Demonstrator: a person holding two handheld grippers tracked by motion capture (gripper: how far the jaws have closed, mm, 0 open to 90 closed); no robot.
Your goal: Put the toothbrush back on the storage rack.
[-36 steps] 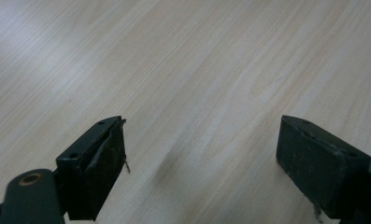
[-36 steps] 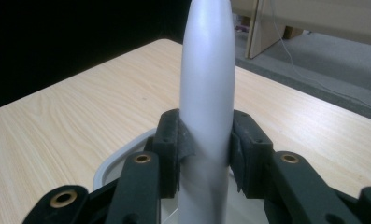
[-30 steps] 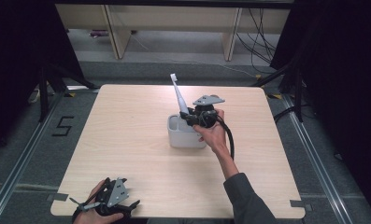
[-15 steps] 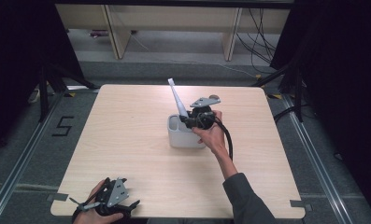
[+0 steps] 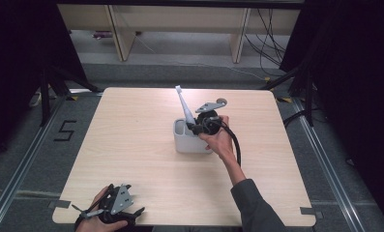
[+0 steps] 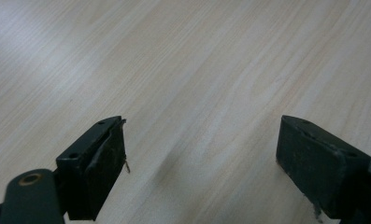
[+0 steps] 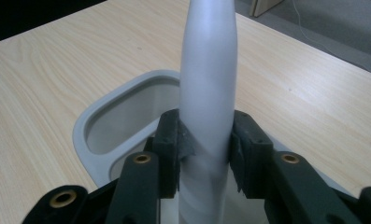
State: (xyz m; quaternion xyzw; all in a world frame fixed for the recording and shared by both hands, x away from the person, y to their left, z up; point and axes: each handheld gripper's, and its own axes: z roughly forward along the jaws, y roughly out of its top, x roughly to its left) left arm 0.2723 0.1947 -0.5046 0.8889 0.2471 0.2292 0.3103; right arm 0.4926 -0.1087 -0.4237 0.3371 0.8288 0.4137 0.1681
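Right tongs (image 7: 205,154): closed on the thick handle of a white toothbrush (image 5: 184,104), pads pressed to both sides; the brush stands tilted, head up and away, lower end inside the grey holder (image 5: 189,144). Left tongs (image 6: 202,158): wide apart, nothing between them, resting at the near left corner of the bench (image 5: 131,145), well apart from the holder. Holder: oblong cup, mid-bench, upright, with a second open compartment beside the brush. Step in hand, by judgement: seating the brush in the holder or drawing it out, direction indeterminate. Next move calls for keeping the handle clear of the rim so the holder does not tip.
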